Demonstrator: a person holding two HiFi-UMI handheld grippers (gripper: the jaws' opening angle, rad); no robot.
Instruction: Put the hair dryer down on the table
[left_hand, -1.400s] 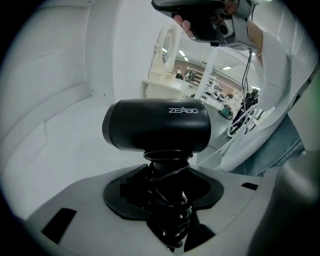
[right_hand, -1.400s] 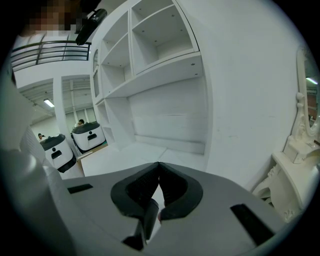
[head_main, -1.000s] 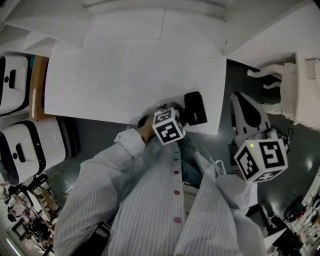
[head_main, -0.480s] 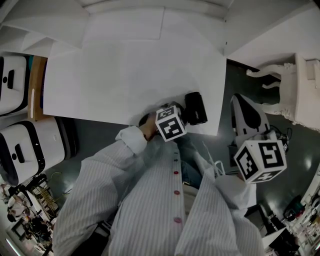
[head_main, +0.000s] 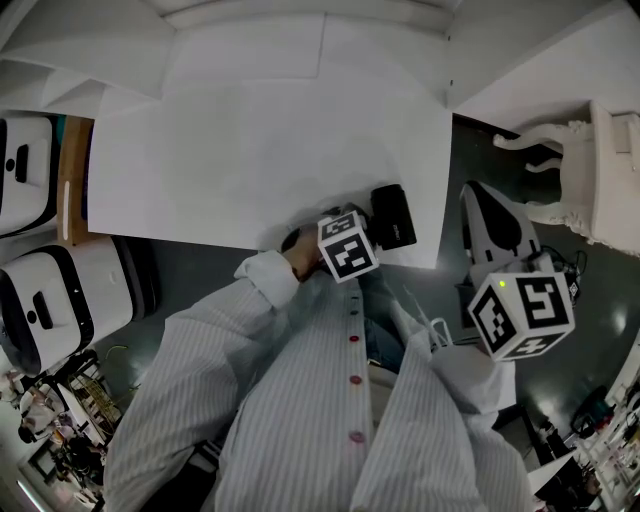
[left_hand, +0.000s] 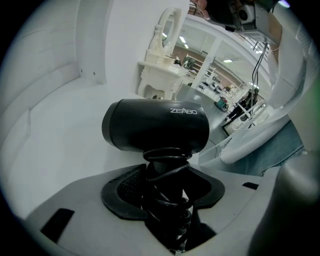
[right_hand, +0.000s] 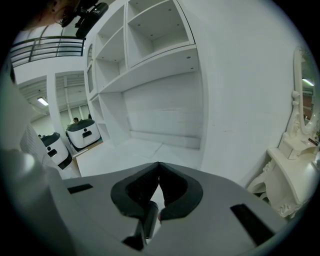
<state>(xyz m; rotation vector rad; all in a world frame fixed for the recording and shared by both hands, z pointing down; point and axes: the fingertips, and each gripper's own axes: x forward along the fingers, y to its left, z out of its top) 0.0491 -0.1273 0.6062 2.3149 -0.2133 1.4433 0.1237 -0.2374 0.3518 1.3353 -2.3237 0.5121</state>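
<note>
we see hair dryer (left_hand: 156, 131), barrel lying crosswise, handle toward left gripper (left_hand: 166, 177), jaws just easing apart around it, right gripper (right_hand: 159, 174) jaws together

One black hair dryer (left_hand: 155, 131), just the one! One white table (head_main: 250, 130), two white machines (head_main: 60, 300), one ornate vanity (head_main: 610, 170).

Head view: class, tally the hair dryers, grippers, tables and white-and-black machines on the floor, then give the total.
Hair dryer: 1
Grippers: 2 (left gripper, jaws have just been opening round the dryer's handle; right gripper, shut, empty)
Tables: 2 (plain table, ornate dressing table)
White-and-black machines: 2
Total: 7
</note>
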